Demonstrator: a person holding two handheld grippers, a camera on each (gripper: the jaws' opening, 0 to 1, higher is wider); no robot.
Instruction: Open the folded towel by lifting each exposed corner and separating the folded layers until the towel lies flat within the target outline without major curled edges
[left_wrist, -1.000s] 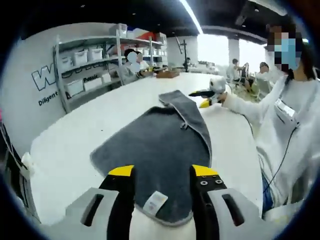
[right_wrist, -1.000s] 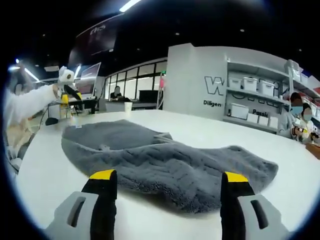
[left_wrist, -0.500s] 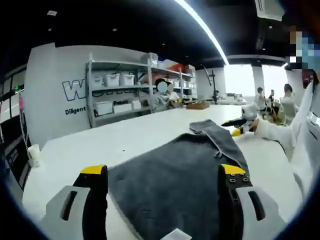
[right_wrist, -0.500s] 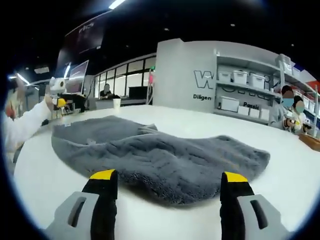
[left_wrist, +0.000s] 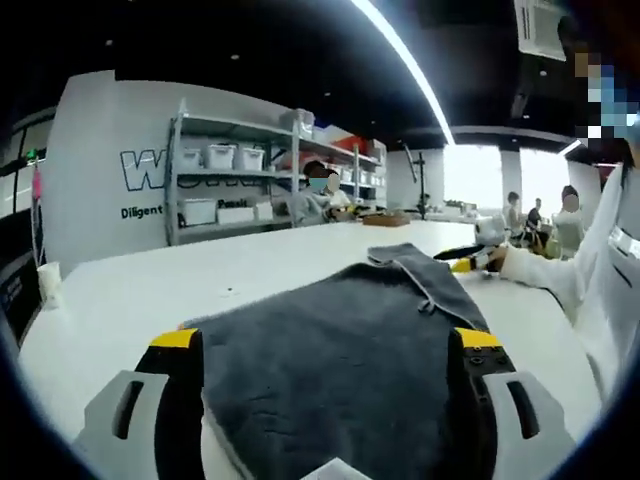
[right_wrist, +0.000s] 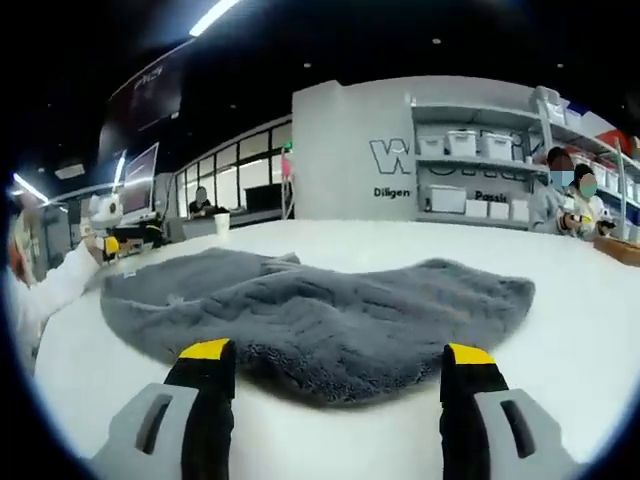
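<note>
— Grey terry, is that the towel (left_wrist: 345, 360)? Where does it lie?

— Yes, a dark grey towel (right_wrist: 310, 320), spread on the white table (left_wrist: 200, 285). In the left gripper view it runs away from the camera, with a narrower folded strip at its far end and a small white label at the near edge, right at the bottom of the picture.

— And the left gripper (left_wrist: 325, 340)?

— Its two black jaws with yellow tips stand wide apart, low over the near end of the towel. The cloth shows between them, but nothing is pinched.

— The right gripper (right_wrist: 338, 352)?

— Also spread wide, jaws parted and holding nothing. In the right gripper view it sits low at the table, just short of the towel's near edge, which bulges toward the gap between the jaws. The towel looks rumpled there, with a raised fold across the middle.

— Can each gripper be seen from the other side?

— In the left gripper view the right gripper shows at the far right end of the towel, on a white sleeve (left_wrist: 545, 275). In the right gripper view the left gripper shows at far left, small, by the towel's far end.

— What else is around?

— Shelving (right_wrist: 480, 170) with white bins against a grey wall, a paper cup (left_wrist: 47, 283) on the table, and people seated in the background.
</note>
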